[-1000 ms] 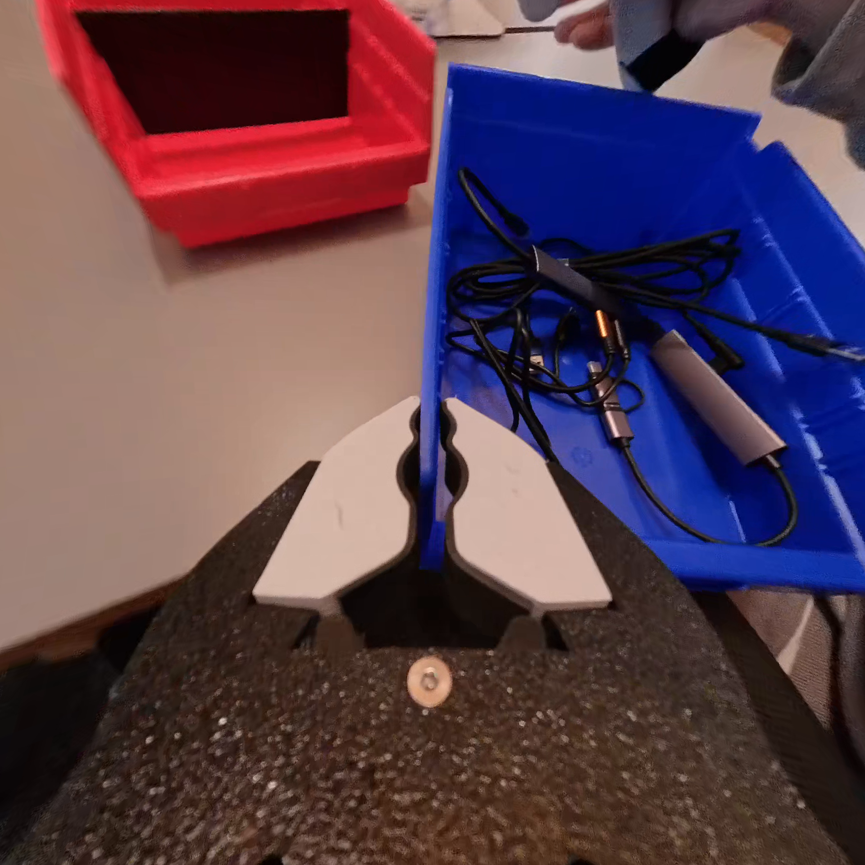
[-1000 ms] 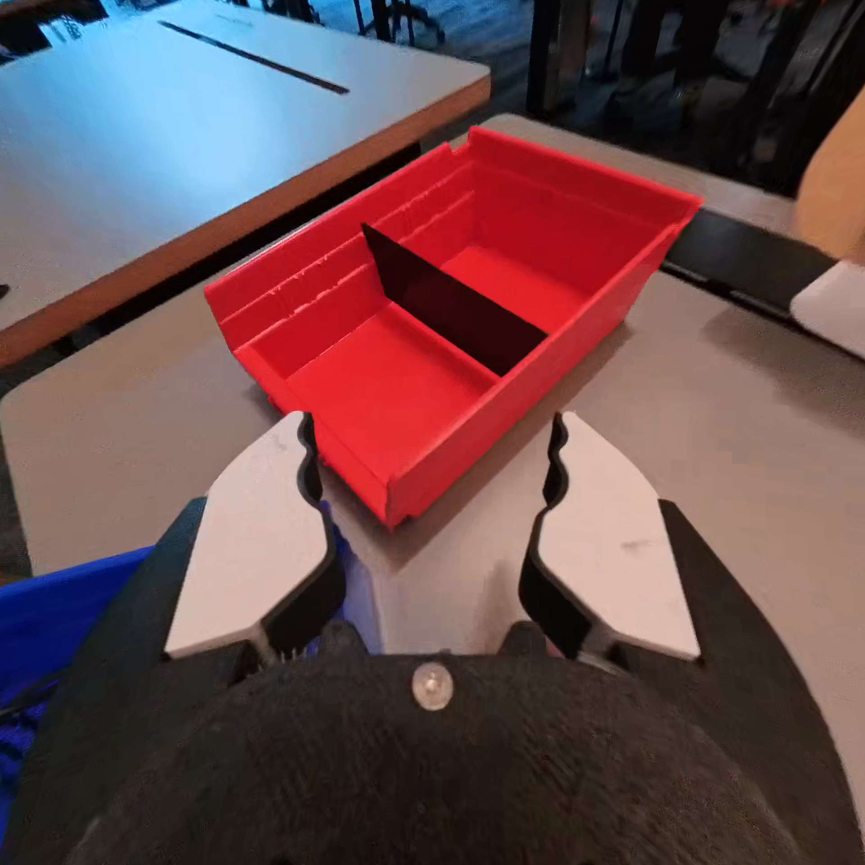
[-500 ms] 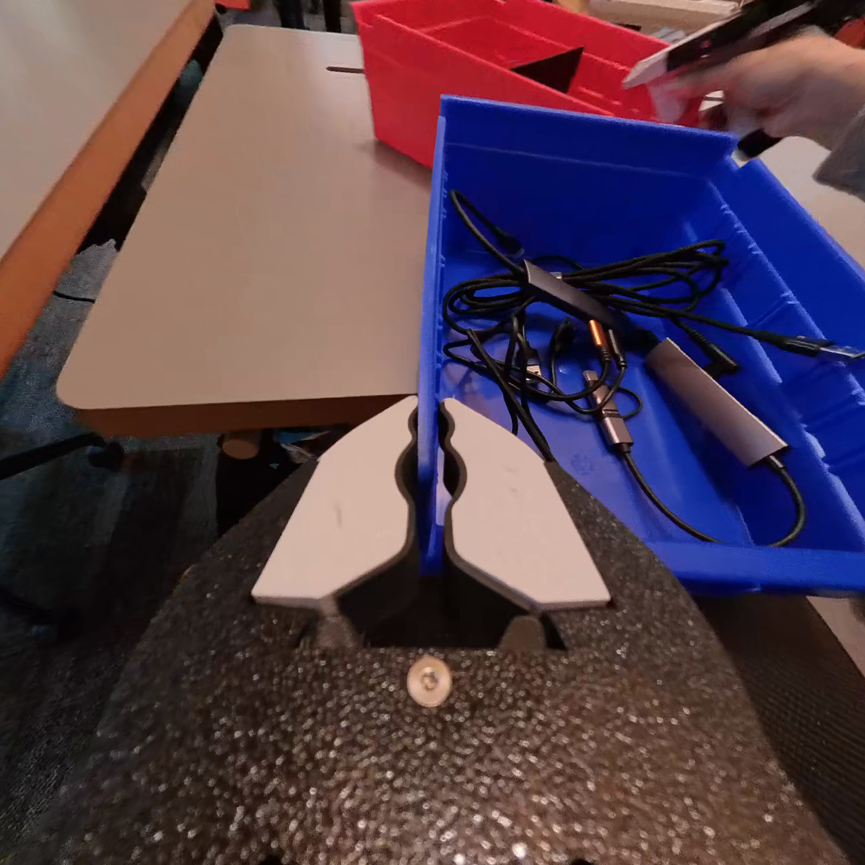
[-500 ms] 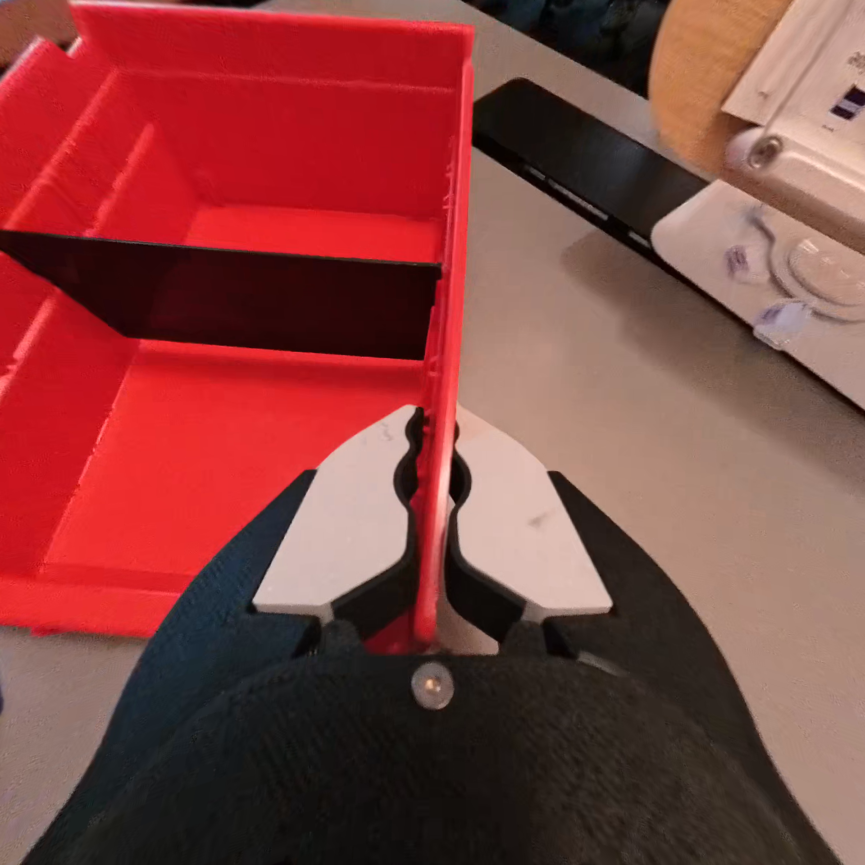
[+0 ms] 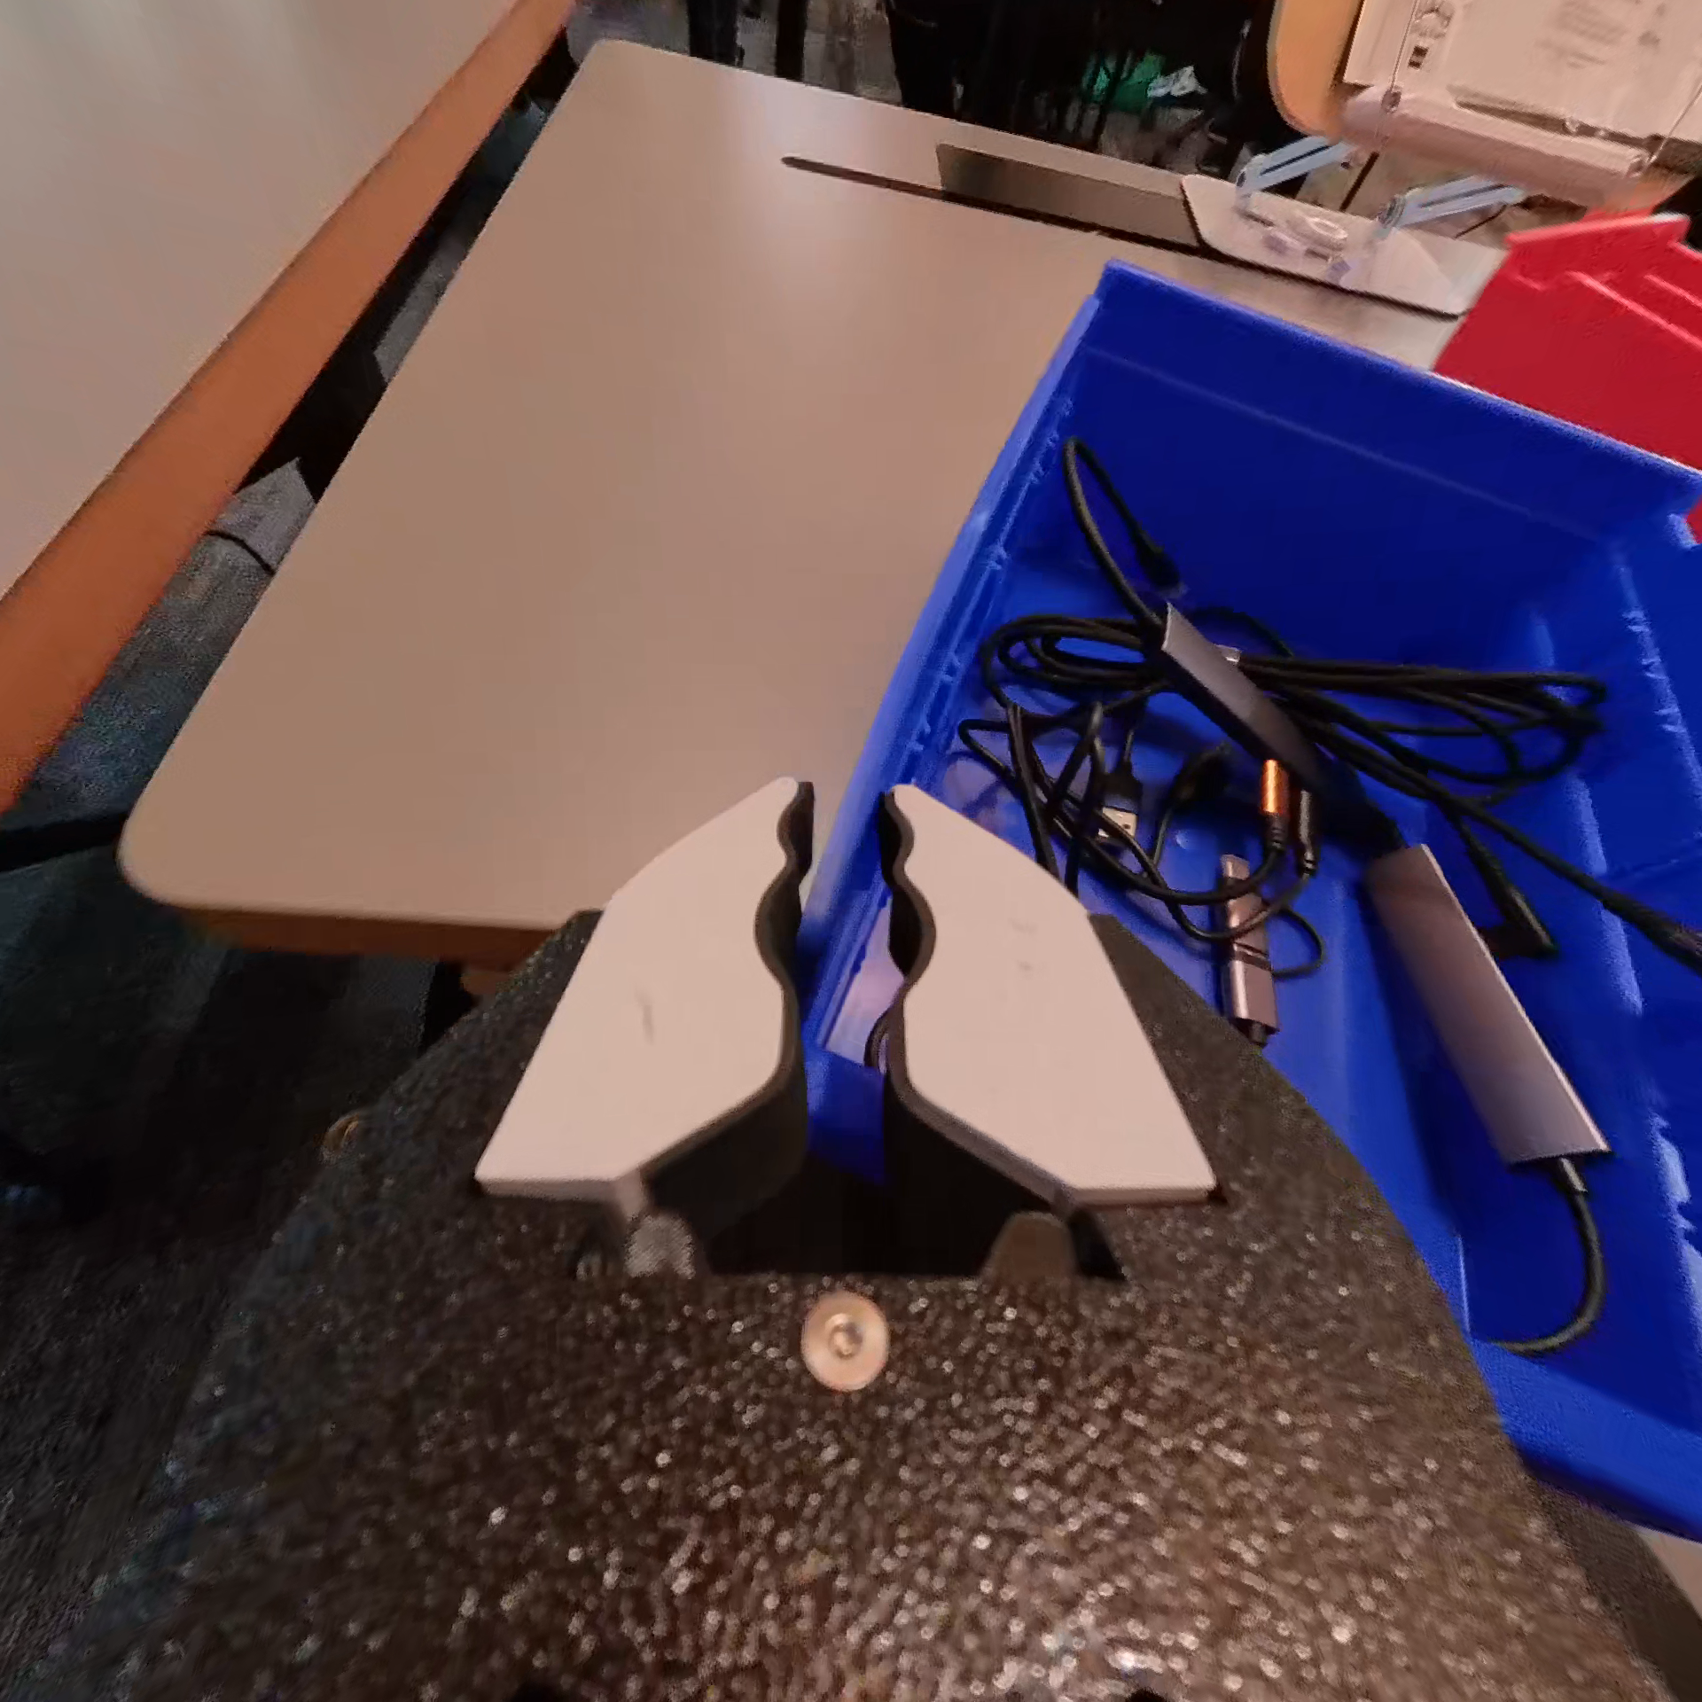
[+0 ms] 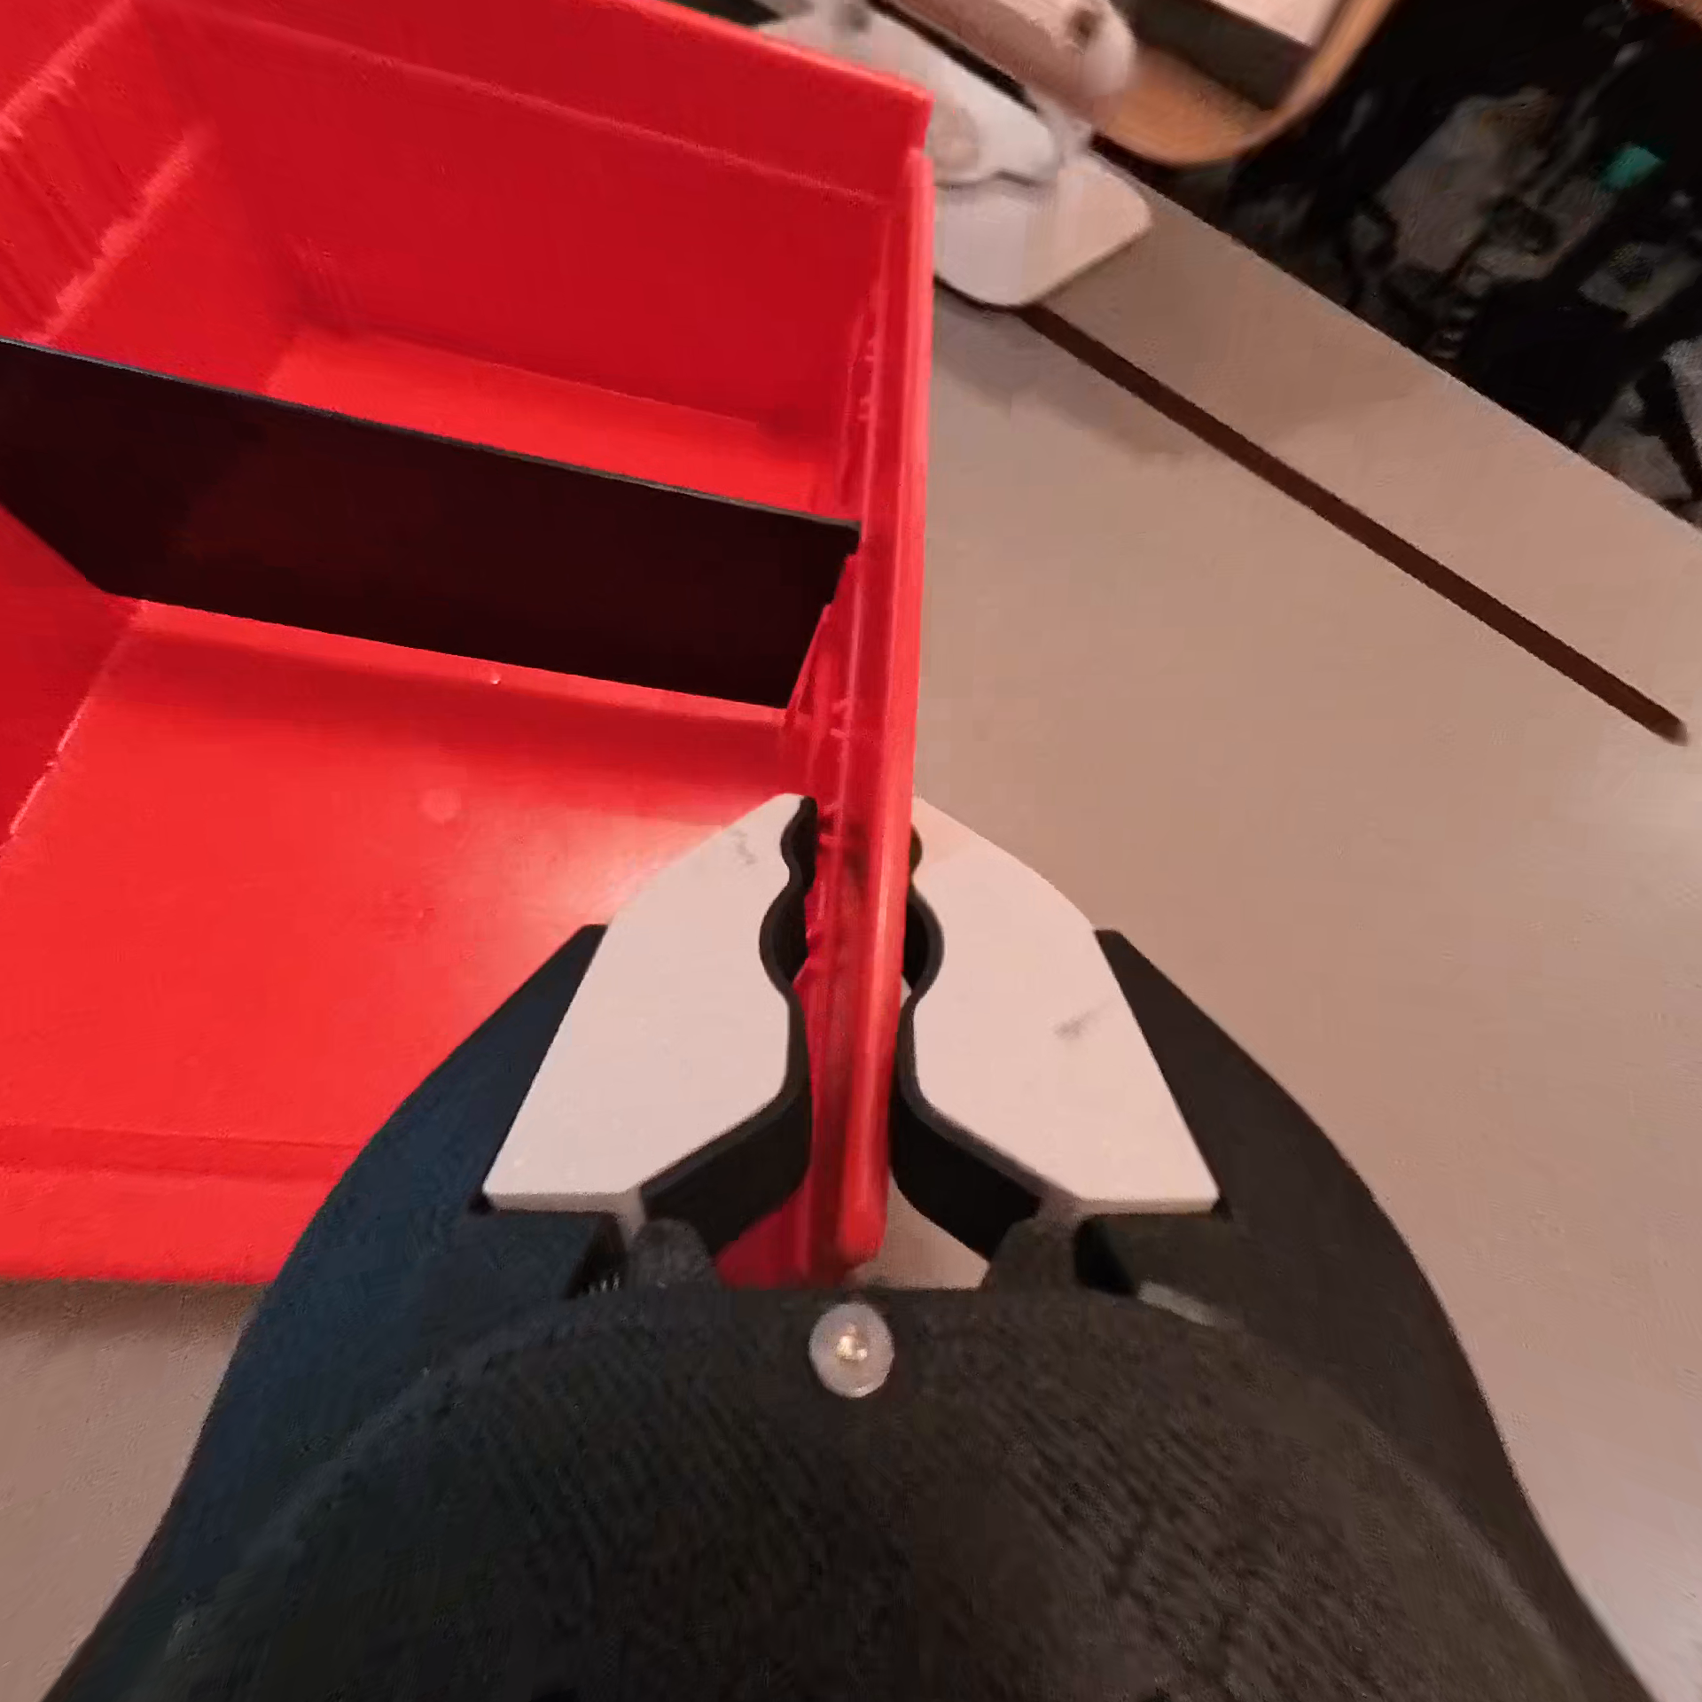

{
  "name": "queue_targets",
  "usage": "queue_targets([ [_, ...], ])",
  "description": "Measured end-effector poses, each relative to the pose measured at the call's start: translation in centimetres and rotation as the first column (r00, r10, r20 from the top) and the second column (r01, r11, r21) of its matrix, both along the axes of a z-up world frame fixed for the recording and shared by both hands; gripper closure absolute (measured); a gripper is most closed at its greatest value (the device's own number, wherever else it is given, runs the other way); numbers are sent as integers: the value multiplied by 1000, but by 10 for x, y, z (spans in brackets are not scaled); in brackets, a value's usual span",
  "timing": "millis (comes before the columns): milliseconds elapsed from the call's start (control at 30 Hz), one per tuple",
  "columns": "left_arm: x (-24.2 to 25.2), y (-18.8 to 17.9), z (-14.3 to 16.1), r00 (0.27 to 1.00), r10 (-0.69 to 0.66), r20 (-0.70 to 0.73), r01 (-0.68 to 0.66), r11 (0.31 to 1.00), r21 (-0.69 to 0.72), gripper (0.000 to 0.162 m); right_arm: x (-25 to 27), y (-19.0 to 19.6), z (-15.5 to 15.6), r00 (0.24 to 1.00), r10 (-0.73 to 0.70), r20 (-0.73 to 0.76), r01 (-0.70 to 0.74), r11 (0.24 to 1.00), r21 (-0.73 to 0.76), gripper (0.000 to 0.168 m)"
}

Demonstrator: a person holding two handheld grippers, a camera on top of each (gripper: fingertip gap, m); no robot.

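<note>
My left gripper (image 5: pixel 845 810) is shut on the left side wall of a blue bin (image 5: pixel 1381 368), near its front corner, one finger outside and one inside. The bin holds a tangle of black cables (image 5: pixel 1289 718) and a grey slim adapter box (image 5: pixel 1474 1013). My right gripper (image 6: pixel 861 820) is shut on the right side wall of a red bin (image 6: pixel 460 230). A black divider (image 6: pixel 414 543) splits the red bin into two compartments, both empty as far as I can see. A corner of the red bin (image 5: pixel 1584 313) shows past the blue bin in the left wrist view.
Both bins are over a grey table (image 5: pixel 645 460) with a dark slot (image 6: pixel 1381 534) across it. A white device (image 6: pixel 1031 212) stands past the red bin. A second table (image 5: pixel 138 230) lies to the left across a gap, with carpet floor (image 5: pixel 138 1151) below. About 65 cm separates my left fingertips from my right.
My right gripper went from open in front of the red bin to shut on its right wall. My left gripper kept its hold; the blue bin swung, so the red bin now shows at far right.
</note>
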State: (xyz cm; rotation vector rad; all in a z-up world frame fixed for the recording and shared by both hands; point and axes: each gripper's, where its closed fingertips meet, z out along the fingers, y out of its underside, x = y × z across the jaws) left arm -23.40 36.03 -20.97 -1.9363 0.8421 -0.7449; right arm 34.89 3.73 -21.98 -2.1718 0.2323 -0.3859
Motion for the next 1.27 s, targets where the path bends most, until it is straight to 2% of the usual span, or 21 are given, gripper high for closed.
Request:
queue_targets([
  [33,12,4,0,1000,-2,7,2,1000,-3,150,18,-20,-1,999,-43,-12,43,999,15,156],
  [100,40,13,0,1000,3,0,-3,1000,10,151,50,-55,-1,989,-132,-67,135,990,44,156],
  [200,86,23,-1,999,31,21,-32,999,16,156,97,-101,0,964,-263,-35,265,962,60,157],
  [367,163,39,-1,994,92,51,-96,991,96,159,150,-140,0,919,-394,-12,393,914,101,159],
  [467,201,53,-1,992,117,57,-123,984,130,160,172,-146,0,908,-415,-60,419,900,117,161],
  [633,251,75,-2,993,113,42,-118,981,152,160,188,-141,1,897,-392,-202,435,864,254,163],
  [900,288,96,-1,995,96,-23,-90,978,188,159,196,-135,2,910,-362,-203,410,863,296,162],
  [967,288,97,-2,994,59,-89,-41,981,191,157,196,-135,2,911,-371,-179,409,863,297,161],
  [1033,287,95,-2,981,-2,-194,38,982,184,140,195,-136,3,919,-370,-139,395,873,286,157],
  [1100,285,94,5,954,-44,-296,109,972,208,124,194,-138,8,928,-364,-81,372,888,268,137],
  [1133,285,96,16,942,-40,-333,134,955,264,116,194,-139,15,930,-365,-46,363,890,274,126],
  [1200,290,94,47,928,-52,-369,208,894,396,115,191,-139,35,937,-349,25,323,889,323,116],
  [1267,311,74,67,898,-197,-394,368,827,425,116,183,-134,63,943,-325,71,267,867,421,114],
])
